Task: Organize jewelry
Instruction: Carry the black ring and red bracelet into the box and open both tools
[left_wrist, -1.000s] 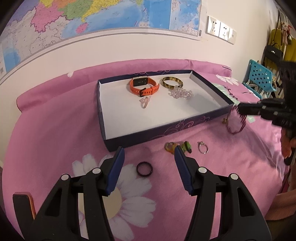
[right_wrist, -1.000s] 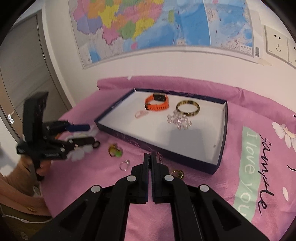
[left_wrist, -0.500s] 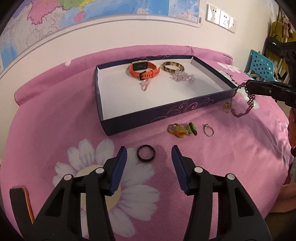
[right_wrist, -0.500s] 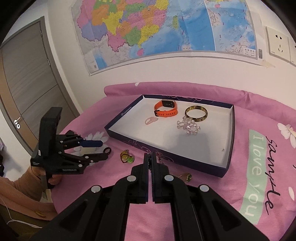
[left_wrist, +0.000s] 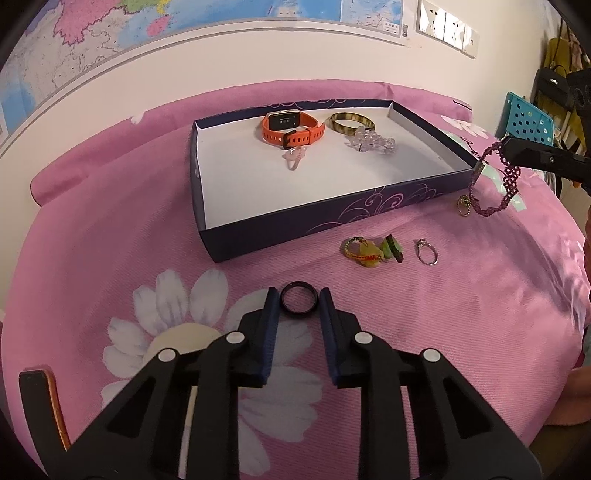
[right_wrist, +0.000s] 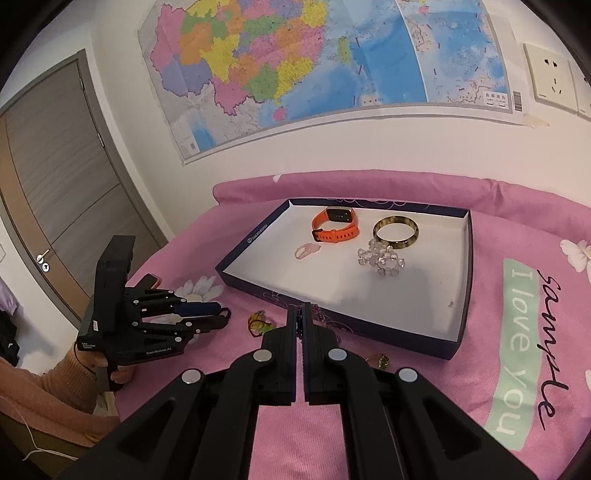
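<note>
The black ring (left_wrist: 298, 303) is judged light, rigid and smooth, likely to slip or flip if pinched off-centre; it is best taken across its outer rim, squarely. It is seen as a plain dark band lying flat on the pink bedspread (left_wrist: 110, 229), in front of the near wall of the navy box (left_wrist: 280, 229). The left tool (left_wrist: 295, 306) is closing around it, the ring between the blue pads, not yet clearly pressed. The right tool (right_wrist: 303, 321) is pressed together on a purple beaded bracelet (left_wrist: 506, 181), hung beside the box's right corner.
</note>
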